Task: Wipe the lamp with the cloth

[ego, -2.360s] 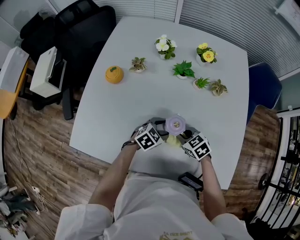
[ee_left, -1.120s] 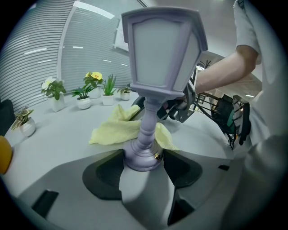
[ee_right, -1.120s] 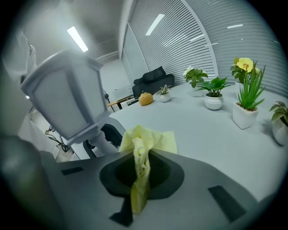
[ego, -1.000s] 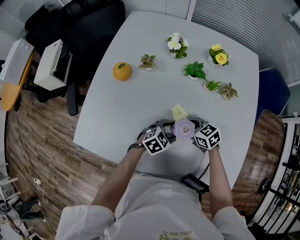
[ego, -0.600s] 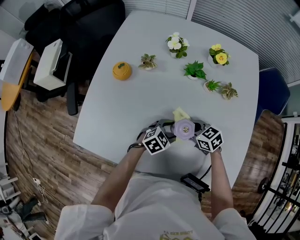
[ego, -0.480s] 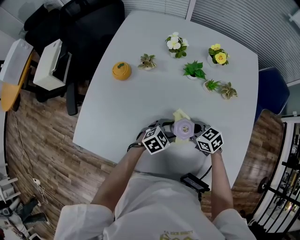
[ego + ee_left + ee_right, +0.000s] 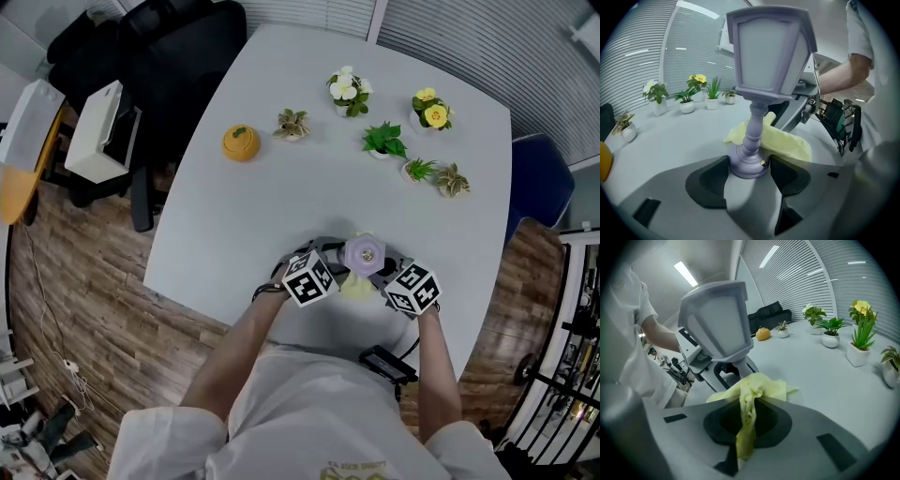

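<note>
**Lamp steadied at its foot, cloth brought to its stem**

Nearest the person, by the front edge of the desk (image 7: 216, 225), the left claw (image 7: 749, 169) clasps the round foot of the lamp (image 7: 768, 51). Its jaws are spread wide around the foot, apparently to keep the lamp upright against the rubbing. The right claw (image 7: 746, 417) pinches a yellow cloth (image 7: 757, 386) between closed jaws. The loose bunch projects toward the stem below the shade, so that fabric rather than claw meets the lamp. Whether cloth and stem actually touch cannot be settled, because from above the shade covers the stem, the foot and most of the cloth. Farther off stand an orange ornament (image 7: 240, 142) and several potted plants (image 7: 380, 141), well apart from the work.
</note>
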Motion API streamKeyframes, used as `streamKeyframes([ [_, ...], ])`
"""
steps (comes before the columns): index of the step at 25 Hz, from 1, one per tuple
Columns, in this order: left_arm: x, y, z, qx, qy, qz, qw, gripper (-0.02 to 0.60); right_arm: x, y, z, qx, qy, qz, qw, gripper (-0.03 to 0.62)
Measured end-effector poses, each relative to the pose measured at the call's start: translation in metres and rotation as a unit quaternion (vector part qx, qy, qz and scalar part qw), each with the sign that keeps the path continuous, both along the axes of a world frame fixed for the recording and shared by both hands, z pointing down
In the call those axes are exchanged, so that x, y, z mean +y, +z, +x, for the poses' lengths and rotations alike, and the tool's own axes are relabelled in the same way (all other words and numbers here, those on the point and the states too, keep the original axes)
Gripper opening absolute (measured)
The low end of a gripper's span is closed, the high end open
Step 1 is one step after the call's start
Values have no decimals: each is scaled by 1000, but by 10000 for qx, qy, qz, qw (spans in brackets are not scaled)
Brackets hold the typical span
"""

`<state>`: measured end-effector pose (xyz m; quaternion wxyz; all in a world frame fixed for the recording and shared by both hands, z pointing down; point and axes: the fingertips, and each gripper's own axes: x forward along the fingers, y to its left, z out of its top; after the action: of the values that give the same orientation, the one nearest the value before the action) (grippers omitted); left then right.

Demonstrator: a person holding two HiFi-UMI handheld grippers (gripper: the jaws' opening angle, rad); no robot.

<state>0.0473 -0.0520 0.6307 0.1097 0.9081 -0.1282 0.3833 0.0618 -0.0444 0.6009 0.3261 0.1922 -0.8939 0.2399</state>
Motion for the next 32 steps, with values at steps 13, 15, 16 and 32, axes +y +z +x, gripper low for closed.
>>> streamKeyframes([
  [13,2,1,0,-60,26,143,9999,281,14,2,-17,8,-141,-131,9998,26],
  [15,2,1,-1,-45,56,106,9999,281,13,2,-18,28,-145,-122,9998,26],
  [16,3,1,-1,-40,78,80,9999,281,13,2,-18,34,-146,-119,9998,26],
  [32,3,5,-19,-401,1020,343,9934,252,14,4,-20,212,55,-98,9997,26],
])
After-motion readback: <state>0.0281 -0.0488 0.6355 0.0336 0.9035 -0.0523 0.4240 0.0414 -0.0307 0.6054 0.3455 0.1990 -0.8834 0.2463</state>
